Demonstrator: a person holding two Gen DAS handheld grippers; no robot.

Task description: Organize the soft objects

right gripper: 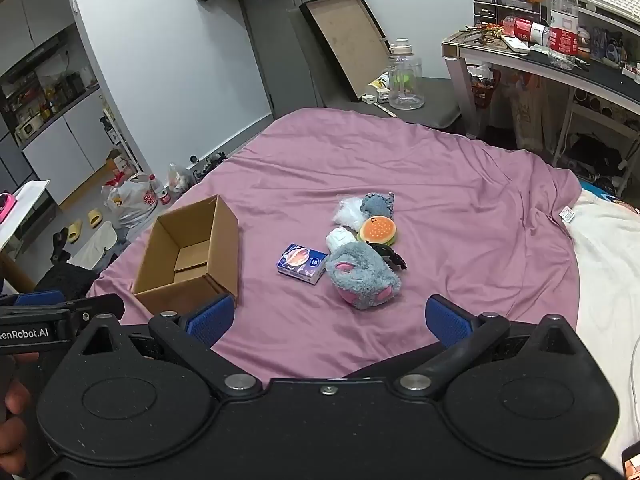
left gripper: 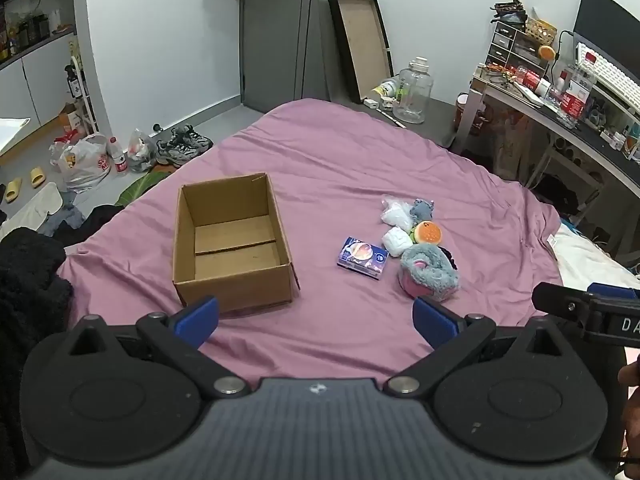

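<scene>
A pink bedsheet (left gripper: 320,152) covered the bed. On it stood an open cardboard box (left gripper: 234,240), with nothing inside. To the right of the box, apart from it, lay a fluffy grey and pink plush (left gripper: 429,274), a blue tissue pack (left gripper: 363,257), a burger toy (left gripper: 429,233), a small grey plush (left gripper: 423,209) and white soft bundles (left gripper: 397,216), close together in one pile. The left gripper (left gripper: 316,318) and the right gripper (right gripper: 330,318) hung above the sheet, both with fingers spread wide and holding nothing.
</scene>
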